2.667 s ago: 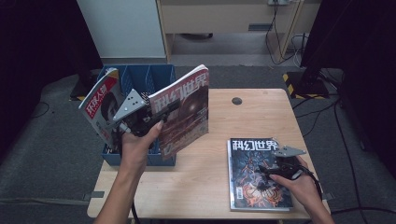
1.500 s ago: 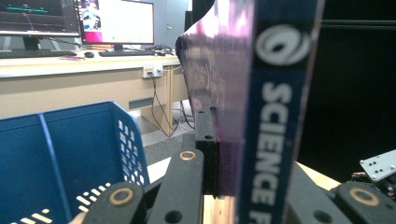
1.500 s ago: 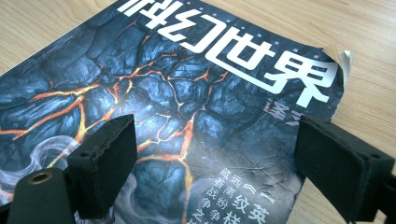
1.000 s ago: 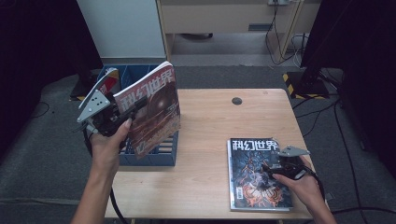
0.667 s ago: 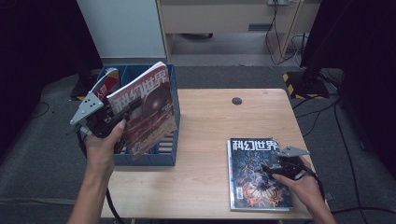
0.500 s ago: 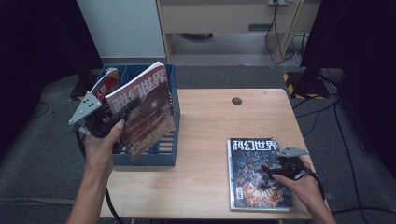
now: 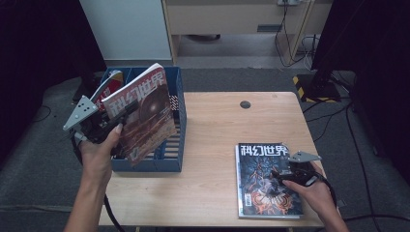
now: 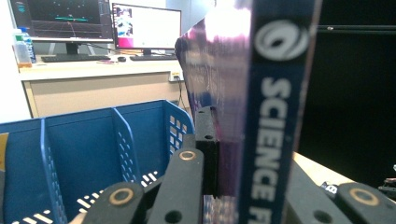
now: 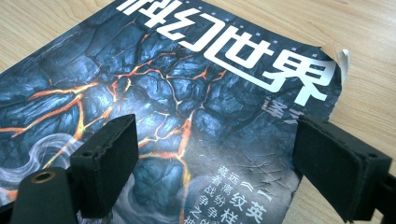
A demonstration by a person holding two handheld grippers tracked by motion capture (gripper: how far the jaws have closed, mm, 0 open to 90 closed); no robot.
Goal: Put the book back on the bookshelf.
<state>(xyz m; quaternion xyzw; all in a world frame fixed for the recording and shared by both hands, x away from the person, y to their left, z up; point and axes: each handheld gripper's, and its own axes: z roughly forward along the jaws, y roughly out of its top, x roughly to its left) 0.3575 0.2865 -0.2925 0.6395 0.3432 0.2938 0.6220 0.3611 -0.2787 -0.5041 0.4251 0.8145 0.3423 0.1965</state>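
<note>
Your left gripper (image 7: 126,112) pinches the glossy magazine (image 7: 141,112) at its spine, upright over the blue slotted bin (image 7: 175,145), long axis tilted, title uppermost. Your right gripper (image 9: 215,163) hangs spread over the flat magazine (image 7: 265,180) on the wooden table (image 7: 212,130).

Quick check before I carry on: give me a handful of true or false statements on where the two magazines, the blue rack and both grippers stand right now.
1. The left gripper is shut on the held magazine. True.
2. That magazine lies flat on the table. False: it is held up over the blue rack.
3. The right gripper has its jaws open over the flat magazine. True.
4. The flat magazine sits inside the rack. False: it lies on the table, right of the rack.
5. A red-covered magazine stands in the rack's far left part. True.
</note>
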